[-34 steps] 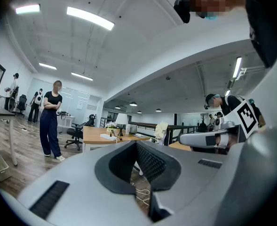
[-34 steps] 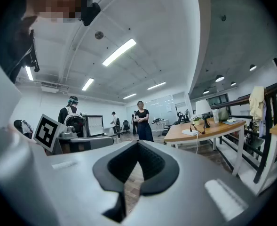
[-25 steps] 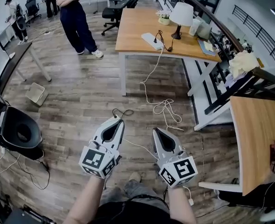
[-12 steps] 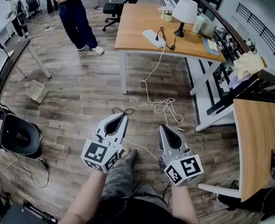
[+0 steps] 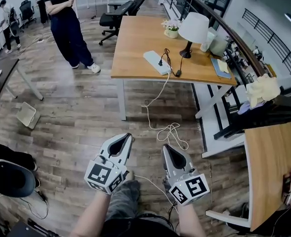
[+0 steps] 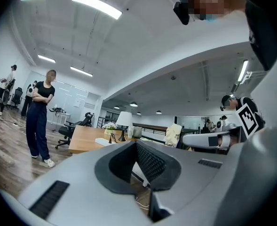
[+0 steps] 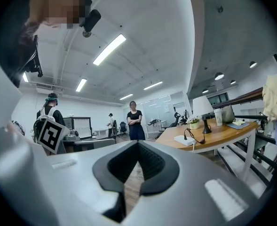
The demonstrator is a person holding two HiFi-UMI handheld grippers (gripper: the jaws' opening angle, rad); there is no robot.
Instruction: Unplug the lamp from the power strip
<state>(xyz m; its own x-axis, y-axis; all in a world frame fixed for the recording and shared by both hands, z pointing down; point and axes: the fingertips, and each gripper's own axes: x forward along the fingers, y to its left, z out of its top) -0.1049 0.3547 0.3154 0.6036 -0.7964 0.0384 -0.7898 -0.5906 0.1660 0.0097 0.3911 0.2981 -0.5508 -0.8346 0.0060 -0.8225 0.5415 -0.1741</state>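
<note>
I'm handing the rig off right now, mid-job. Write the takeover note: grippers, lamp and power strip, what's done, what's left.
Left gripper: shut, empty. Right gripper: shut, empty. Both are held level above the floor, short of the desk.
Lamp stands on the desk; power strip lies near its front edge, with the lamp's black plug in it.
Done: nothing; the plug is not yet pulled.
Left: reach the desk, open a gripper, grip the plug and pull it out, perhaps steadying the strip with the other.
</note>
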